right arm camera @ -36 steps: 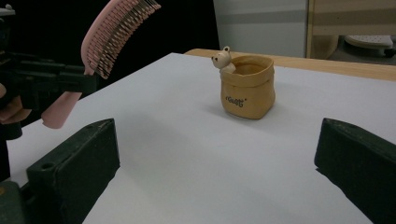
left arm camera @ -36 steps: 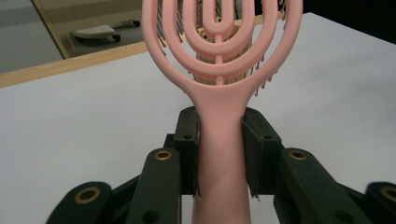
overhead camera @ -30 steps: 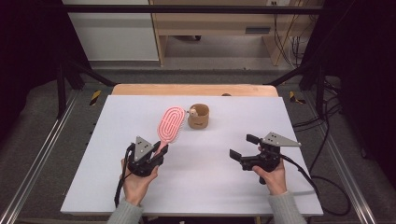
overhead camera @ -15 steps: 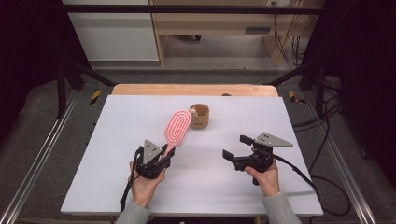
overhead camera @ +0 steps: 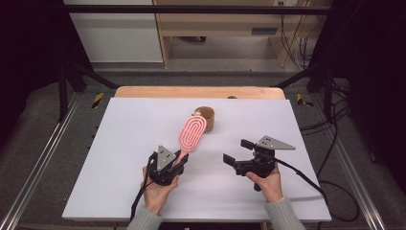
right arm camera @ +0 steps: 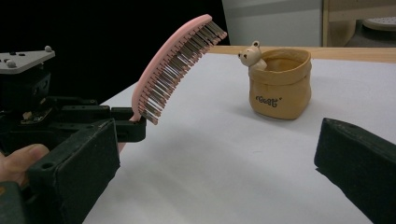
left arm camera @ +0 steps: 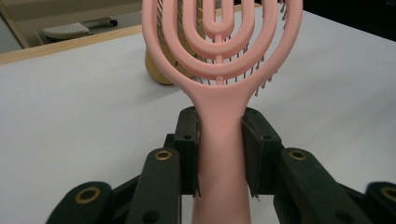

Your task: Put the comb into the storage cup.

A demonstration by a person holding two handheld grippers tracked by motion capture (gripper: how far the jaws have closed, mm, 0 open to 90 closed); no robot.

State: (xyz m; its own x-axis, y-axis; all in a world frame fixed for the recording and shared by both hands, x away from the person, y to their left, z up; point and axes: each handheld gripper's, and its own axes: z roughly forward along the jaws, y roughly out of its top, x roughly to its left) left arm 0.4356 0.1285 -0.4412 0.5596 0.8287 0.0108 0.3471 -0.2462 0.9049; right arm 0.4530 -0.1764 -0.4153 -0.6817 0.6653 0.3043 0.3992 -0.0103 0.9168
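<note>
Currently in hand: pink vented hairbrush [overhead camera: 191, 133], handle pinched between the pads of the left gripper [overhead camera: 173, 162], head raised off the white worktop [overhead camera: 119, 143] and angled toward the tan bear-trimmed pouch pot [overhead camera: 207, 118], bristles facing down. Right gripper [overhead camera: 235, 152]: jaws spread wide, nothing between them, hovering well to the right of the brush. Step, as judged: carrying the brush. Next move likely calls for either lowering the head onto the worktop or passing it across, the right gripper closing on the head.

Black left gripper [overhead camera: 178, 162] w/ brass rivets, right gripper [overhead camera: 238, 152] w/ grey triangular plate, black cables, grey sleeves
</note>
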